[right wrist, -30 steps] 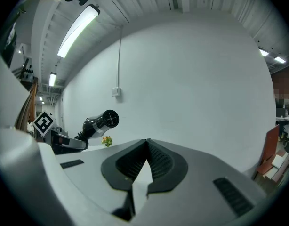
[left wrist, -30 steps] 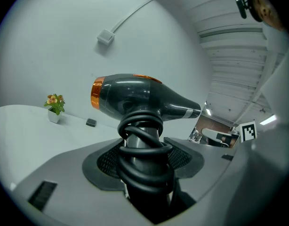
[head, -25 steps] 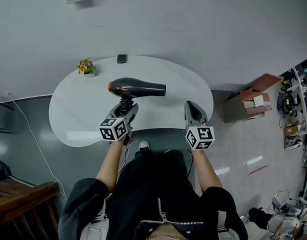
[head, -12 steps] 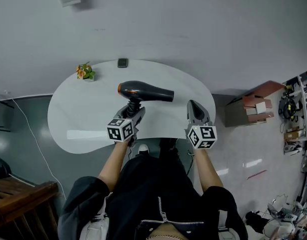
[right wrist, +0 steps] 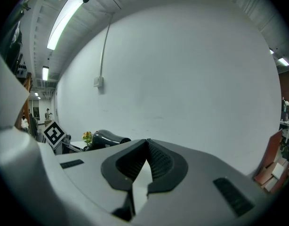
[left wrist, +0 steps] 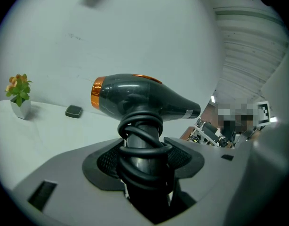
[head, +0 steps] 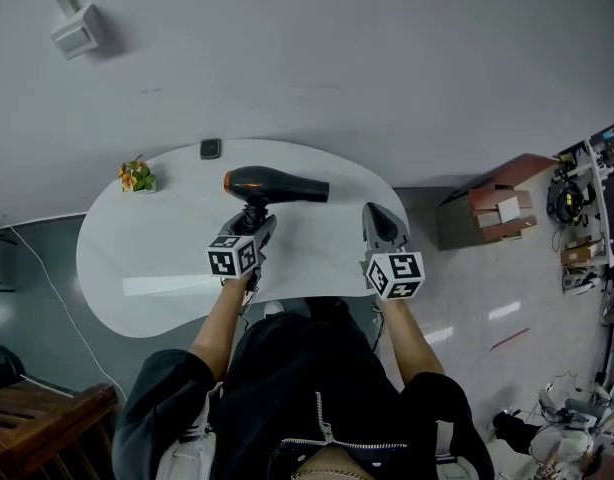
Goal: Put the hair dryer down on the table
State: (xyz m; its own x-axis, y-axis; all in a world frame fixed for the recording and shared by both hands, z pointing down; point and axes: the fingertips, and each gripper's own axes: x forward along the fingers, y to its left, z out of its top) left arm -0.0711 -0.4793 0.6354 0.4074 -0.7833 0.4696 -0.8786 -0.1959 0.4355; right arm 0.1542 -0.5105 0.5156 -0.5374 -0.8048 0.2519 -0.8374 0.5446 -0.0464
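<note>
The hair dryer's [left wrist: 135,97] handle runs down between the jaws of the left tool [left wrist: 144,161], so its lower end is hidden there, and coils of its own cord [left wrist: 143,140] cover much of the rest. In the head view that tool covers most of the handle, and whether the hair dryer touches the tabletop [head: 127,268] cannot be told. A small dark object [head: 210,149] near the far rim is too small to identify. In the right gripper view, the right tool's [right wrist: 145,145] body cuts off the hair dryer's lower part. The person's body [head: 297,388] hides the tabletop's near edge.

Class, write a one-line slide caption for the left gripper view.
Left gripper clamped on the cord-wrapped handle of a black hair dryer, white table and small potted plant behind.
</note>
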